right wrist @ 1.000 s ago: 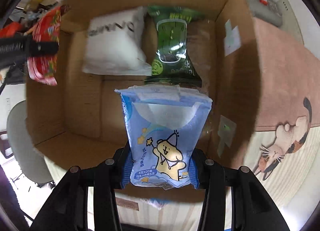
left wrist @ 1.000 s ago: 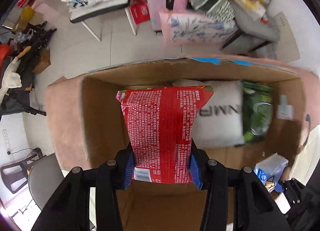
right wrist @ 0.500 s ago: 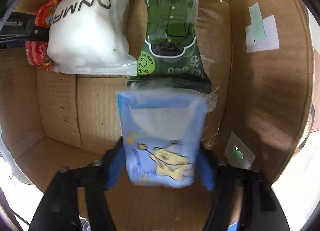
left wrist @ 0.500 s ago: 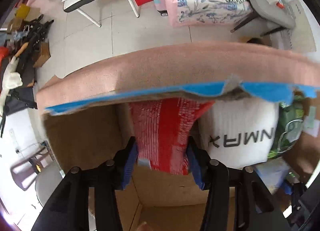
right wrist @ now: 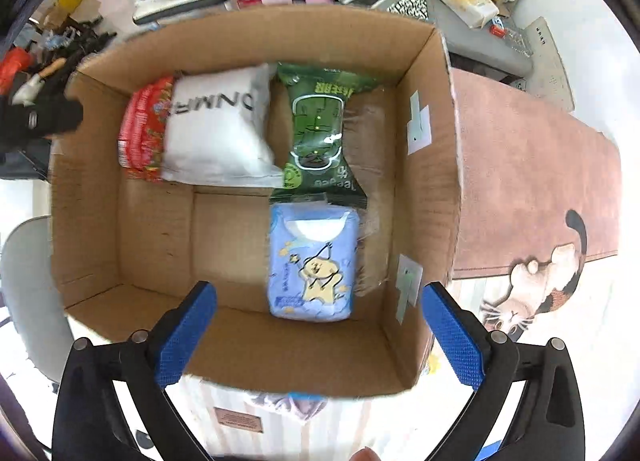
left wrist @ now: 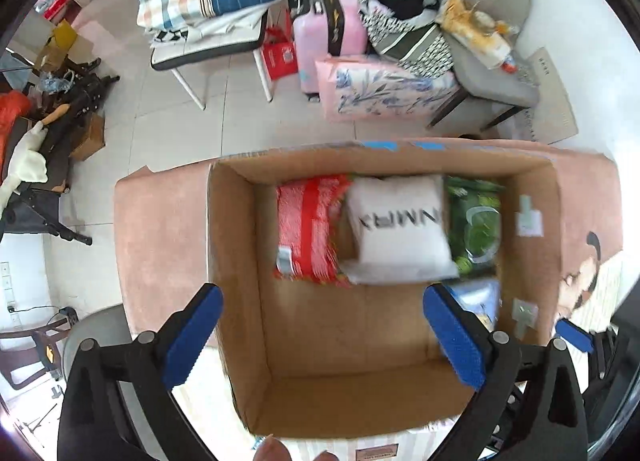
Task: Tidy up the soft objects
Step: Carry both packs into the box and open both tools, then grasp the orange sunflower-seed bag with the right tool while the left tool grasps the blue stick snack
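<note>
We are holding the left gripper (left wrist: pixel 320 337) above the open cardboard box (left wrist: pixel 236 261), pointing straight down into it. Its jaws have just been opening and are now standing spread wide, with nothing between them but the bare box floor. The red packet (left wrist: pixel 306 231) is lying flat on the box floor ahead of the jaws, slightly toward the left one, free of the blue pads (left wrist: pixel 192 337). Touching its right side is the white pouch (left wrist: pixel 400 233), directly ahead of the jaws, and beyond that, ahead of the right jaw, the green packet (left wrist: pixel 474 229) is lying against the box wall.

We are holding the right gripper (right wrist: pixel 318 335) above the same cardboard box (right wrist: pixel 428 197), also pointing down. Its jaws have likewise just been opening and are now gaping wide, gripping nothing. The blue tissue pack (right wrist: pixel 312 265) is lying on the box floor just ahead of the gap between the jaws, clear of both pads (right wrist: pixel 454 337). The green packet (right wrist: pixel 320 133) is lying farther ahead, its near end touching the tissue pack's far end. To the left of it sit the white pouch (right wrist: pixel 216 129) and the red packet (right wrist: pixel 142 129), side by side, well ahead of the left jaw. The box is resting on a pink rug (right wrist: pixel 532 177).
</note>
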`<state>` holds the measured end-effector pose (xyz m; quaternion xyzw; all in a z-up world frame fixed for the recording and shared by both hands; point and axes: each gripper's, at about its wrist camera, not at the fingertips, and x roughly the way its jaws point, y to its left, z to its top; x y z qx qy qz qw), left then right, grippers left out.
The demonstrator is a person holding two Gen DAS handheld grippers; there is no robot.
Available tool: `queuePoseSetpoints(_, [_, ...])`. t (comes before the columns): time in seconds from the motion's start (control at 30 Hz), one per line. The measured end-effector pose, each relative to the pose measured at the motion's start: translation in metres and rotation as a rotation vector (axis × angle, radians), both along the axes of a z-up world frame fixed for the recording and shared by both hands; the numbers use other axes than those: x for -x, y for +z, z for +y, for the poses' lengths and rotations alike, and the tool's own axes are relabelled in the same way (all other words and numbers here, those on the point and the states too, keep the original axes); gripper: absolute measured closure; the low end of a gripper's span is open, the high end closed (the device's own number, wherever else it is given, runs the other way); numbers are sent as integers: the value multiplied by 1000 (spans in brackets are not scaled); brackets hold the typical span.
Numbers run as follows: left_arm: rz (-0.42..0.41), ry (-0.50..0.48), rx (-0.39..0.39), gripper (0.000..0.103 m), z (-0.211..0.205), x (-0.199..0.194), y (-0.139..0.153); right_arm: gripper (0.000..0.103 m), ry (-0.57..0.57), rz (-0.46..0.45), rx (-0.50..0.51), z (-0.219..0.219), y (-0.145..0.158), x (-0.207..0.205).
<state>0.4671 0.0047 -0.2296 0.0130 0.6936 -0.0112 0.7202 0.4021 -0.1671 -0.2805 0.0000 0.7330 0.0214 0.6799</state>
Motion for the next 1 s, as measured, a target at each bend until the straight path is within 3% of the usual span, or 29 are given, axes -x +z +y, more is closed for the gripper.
queuePoseSetpoints(0.27, [-124, 4, -38, 0, -8, 67, 38, 0, 66, -128, -45, 10, 41, 42])
queuePoseSetpoints(0.37, [-206, 28, -99, 0, -3, 102, 49, 0, 162, -111, -109, 19, 44, 73])
queuePoseSetpoints(0.47, [-250, 48, -190, 0, 6, 149, 45, 0, 270, -63, -68, 30, 24, 116])
queuePoseSetpoints(0.57, [-216, 27, -259, 0, 13, 190, 19, 0, 359, -4, -5, 41, -10, 148])
queuePoseSetpoints(0.67, [-120, -7, -307, 1, 25, 213, -24, 0, 377, 60, 2, 49, -47, 168])
queuePoseSetpoints(0.73, [-57, 0, -312, 7, 37, 220, -57, 0, 397, 40, -7, 58, -57, 172])
queuePoseSetpoints(0.8, [22, 8, -317, 22, 48, 222, -90, 0, 428, 11, 13, 69, -64, 170])
queuePoseSetpoints(0.9, [89, 19, -312, 24, 60, 225, -124, 0, 464, -23, 67, 85, -74, 161])
queuePoseSetpoints(1.0, [123, 25, -297, 24, 66, 230, -144, 2, 420, 10, 17, 92, -89, 153])
